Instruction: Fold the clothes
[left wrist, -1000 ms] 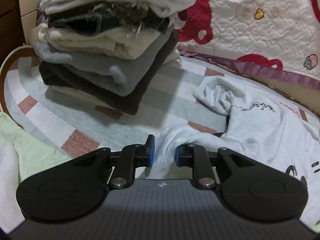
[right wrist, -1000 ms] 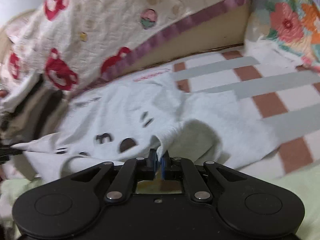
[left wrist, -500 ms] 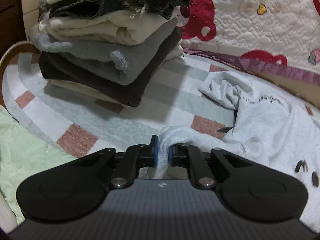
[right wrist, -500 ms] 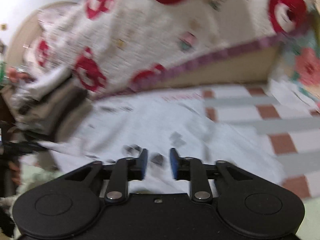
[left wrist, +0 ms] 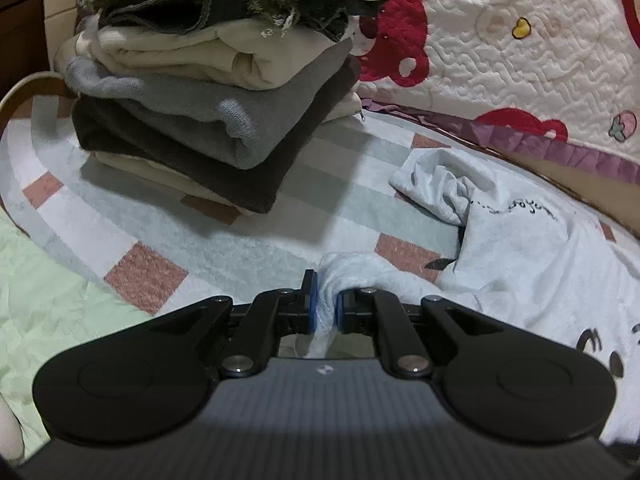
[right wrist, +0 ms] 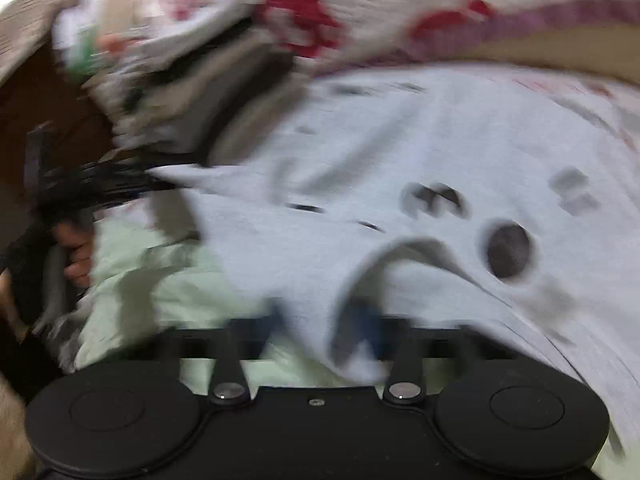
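A white sweatshirt with dark printed marks (left wrist: pixel 520 256) lies crumpled on the striped mat (left wrist: pixel 200 232). My left gripper (left wrist: pixel 324 304) is shut on a bunched edge of it, and the cloth is pinched between the blue pads. The right wrist view is motion-blurred. There the sweatshirt (right wrist: pixel 400 140) spreads ahead, and a raised fold of it sits between the fingers of my right gripper (right wrist: pixel 322 316). Those jaws stand apart and are closing around the fold. A person's hand (right wrist: pixel 76 256) shows at the left edge.
A tall stack of folded clothes (left wrist: pixel 208 100) stands at the back left of the mat. A quilted cream blanket with red figures (left wrist: pixel 520 60) rises behind. Pale green bedding (left wrist: pixel 40 280) lies at the near left.
My left gripper closed onto the sweatshirt's edge and then held still. My right gripper let go of the hem, swung left with a roll, and now has another fold between its jaws.
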